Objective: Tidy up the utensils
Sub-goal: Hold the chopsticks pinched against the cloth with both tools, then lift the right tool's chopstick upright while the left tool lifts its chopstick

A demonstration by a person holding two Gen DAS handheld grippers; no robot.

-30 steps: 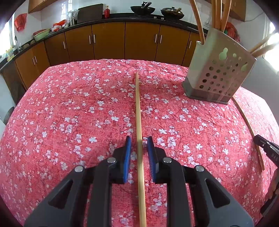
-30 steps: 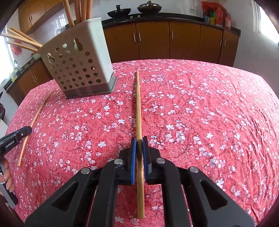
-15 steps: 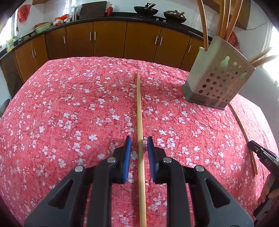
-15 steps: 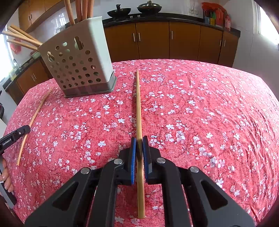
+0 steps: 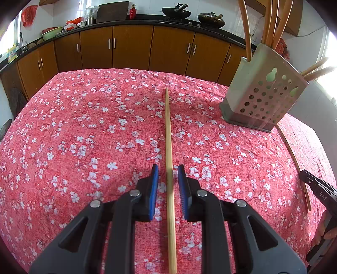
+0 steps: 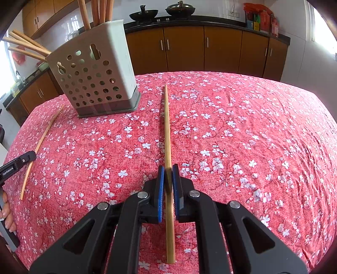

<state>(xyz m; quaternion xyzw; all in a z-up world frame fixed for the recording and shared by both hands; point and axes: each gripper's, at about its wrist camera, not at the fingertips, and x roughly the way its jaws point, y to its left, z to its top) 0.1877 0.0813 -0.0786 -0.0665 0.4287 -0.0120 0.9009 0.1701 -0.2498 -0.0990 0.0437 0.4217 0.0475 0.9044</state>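
Observation:
A pale wooden chopstick (image 5: 167,126) lies lengthwise on the red flowered cloth, running between the blue pads of my left gripper (image 5: 167,168). That gripper is open, with a gap on each side of the stick. My right gripper (image 6: 167,168) is shut on a second chopstick (image 6: 167,126), which points away over the cloth. A grey perforated utensil holder (image 5: 263,94) (image 6: 94,73) stands upright between the two sticks with several wooden utensils in it. Each gripper shows at the edge of the other's view: the right gripper (image 5: 316,187) and the left gripper (image 6: 16,166).
The table (image 5: 84,137) is covered by the red cloth. Brown kitchen cabinets (image 5: 130,50) and a dark counter with woks (image 5: 177,12) run behind the table. A hand (image 6: 6,212) holds the left gripper's handle at the table's near edge.

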